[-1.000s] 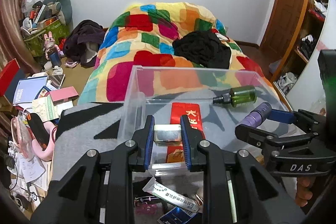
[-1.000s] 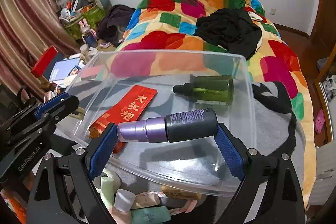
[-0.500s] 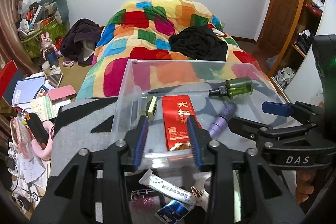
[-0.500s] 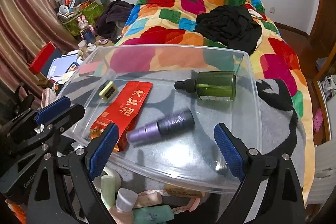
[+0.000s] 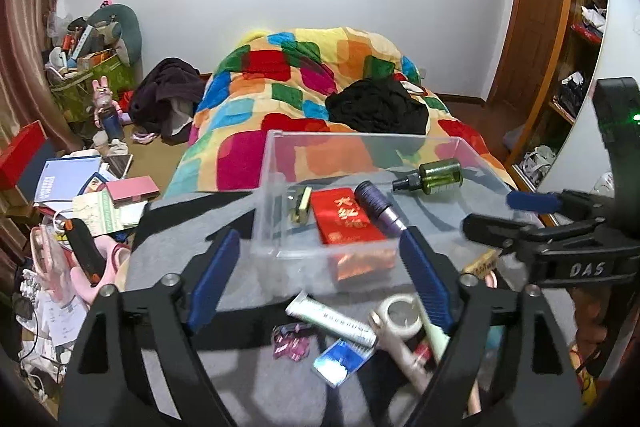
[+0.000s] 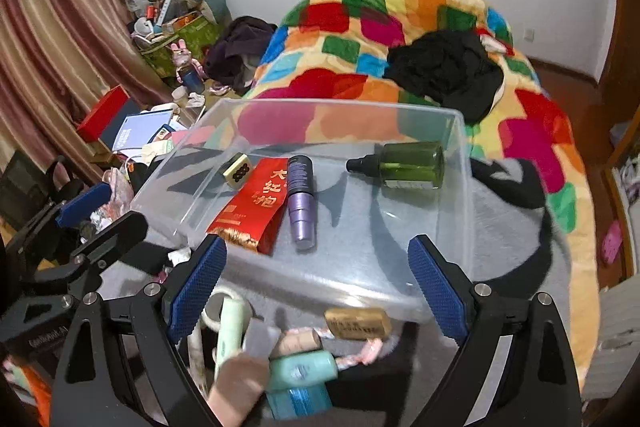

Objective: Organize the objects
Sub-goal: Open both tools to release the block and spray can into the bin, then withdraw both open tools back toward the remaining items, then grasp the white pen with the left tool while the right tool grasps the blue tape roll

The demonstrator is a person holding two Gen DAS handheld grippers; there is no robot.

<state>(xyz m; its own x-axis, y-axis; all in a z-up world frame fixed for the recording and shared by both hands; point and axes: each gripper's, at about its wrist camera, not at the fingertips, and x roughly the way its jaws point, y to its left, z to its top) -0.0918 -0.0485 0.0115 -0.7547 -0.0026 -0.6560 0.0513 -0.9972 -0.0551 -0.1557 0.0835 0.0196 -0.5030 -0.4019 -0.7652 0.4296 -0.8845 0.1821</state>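
Bin (image 6: 452, 227) holds four items already; both grippers, left (image 5: 320, 279) and right (image 6: 316, 283), gape empty above tubes (image 6: 300, 367) left to sort

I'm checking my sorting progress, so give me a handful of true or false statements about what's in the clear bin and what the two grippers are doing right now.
1. The green bottle lies on its side inside the clear bin. True.
2. The right gripper is shut on the purple bottle. False: its jaws are open and empty, and the bottle lies in the bin beside the red packet.
3. The left gripper is open and holds nothing. True.
4. The mahjong tile sits outside the bin on the grey blanket. False: it is inside the bin, near the red packet.
5. The white tube is already in the bin. False: it lies outside, in front of it.
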